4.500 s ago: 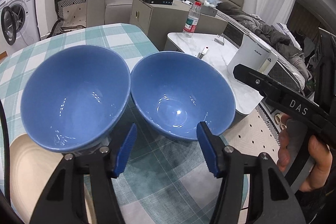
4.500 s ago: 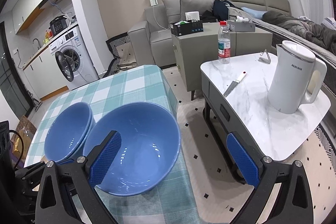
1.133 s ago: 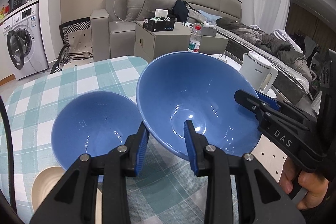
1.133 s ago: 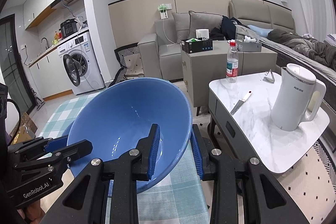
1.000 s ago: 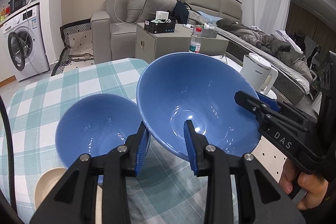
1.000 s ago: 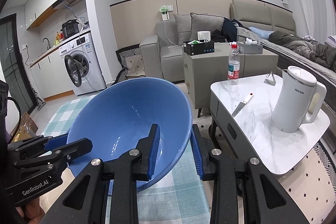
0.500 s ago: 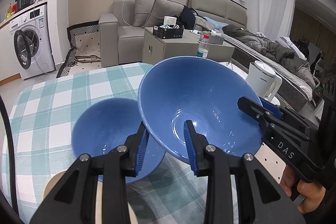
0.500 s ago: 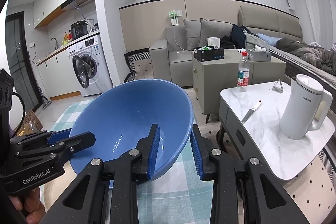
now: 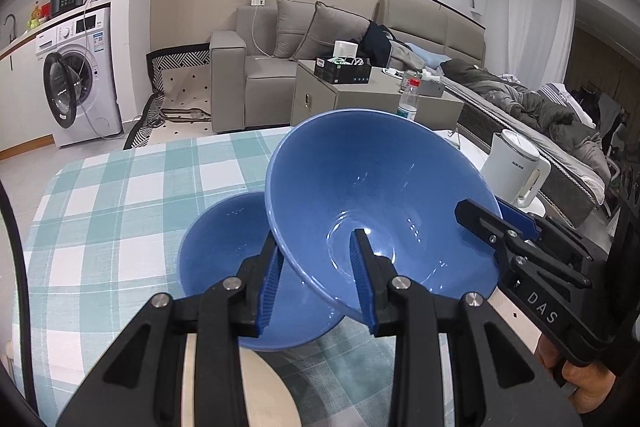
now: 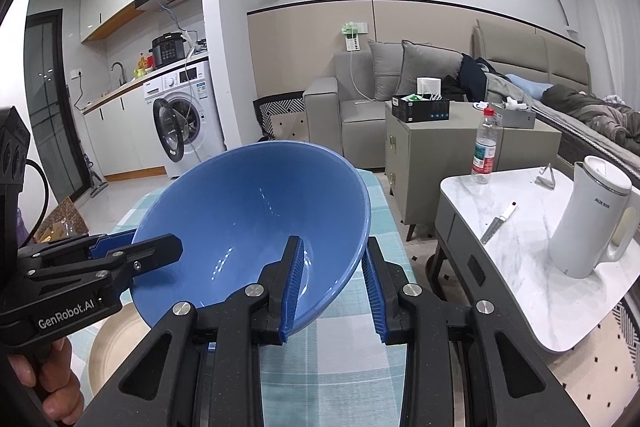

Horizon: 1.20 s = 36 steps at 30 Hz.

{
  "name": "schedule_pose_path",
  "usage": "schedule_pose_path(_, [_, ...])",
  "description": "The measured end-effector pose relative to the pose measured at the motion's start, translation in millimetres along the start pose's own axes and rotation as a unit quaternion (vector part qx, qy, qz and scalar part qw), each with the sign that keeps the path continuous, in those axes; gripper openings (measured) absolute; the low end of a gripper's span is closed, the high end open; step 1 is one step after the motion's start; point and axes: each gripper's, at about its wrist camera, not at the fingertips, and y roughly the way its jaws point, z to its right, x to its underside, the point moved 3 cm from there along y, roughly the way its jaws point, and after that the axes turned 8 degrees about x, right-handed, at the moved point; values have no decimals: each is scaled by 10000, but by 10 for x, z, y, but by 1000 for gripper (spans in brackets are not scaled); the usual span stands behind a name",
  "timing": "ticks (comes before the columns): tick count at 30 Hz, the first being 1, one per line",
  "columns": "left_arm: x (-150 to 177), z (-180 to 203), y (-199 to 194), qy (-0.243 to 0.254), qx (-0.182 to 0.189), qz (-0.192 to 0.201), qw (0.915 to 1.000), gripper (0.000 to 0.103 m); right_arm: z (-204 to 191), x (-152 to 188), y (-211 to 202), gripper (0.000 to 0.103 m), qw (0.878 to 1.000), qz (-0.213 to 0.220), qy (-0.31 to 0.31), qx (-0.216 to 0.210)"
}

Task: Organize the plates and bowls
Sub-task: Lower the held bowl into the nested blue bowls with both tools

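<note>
Big glossy blue bowl tilts in mid-air above the checked tablecloth, higher than a second ago. Left gripper and right gripper each pinch its rim. Second blue bowl sits empty below, beside a cream plate.

You can read 3 texts. "DAS", white letters, sits on the black body of your right tool, seen at 4 o'clock in the left wrist view. "GenRobot.AI", white, sits on the body of your left tool, at 8 o'clock in the right wrist view. The white kettle at 3 o'clock carries small dark print, approx. "AUX"; the rest is too small. Bottle label is unreadable.
</note>
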Motion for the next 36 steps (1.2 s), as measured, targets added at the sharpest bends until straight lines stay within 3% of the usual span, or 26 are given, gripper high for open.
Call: schedule_pose_path(36, [119,-566,-14,-403,-488,-26,9980,32,-528,184,371,32,9984,-242,-153,-496])
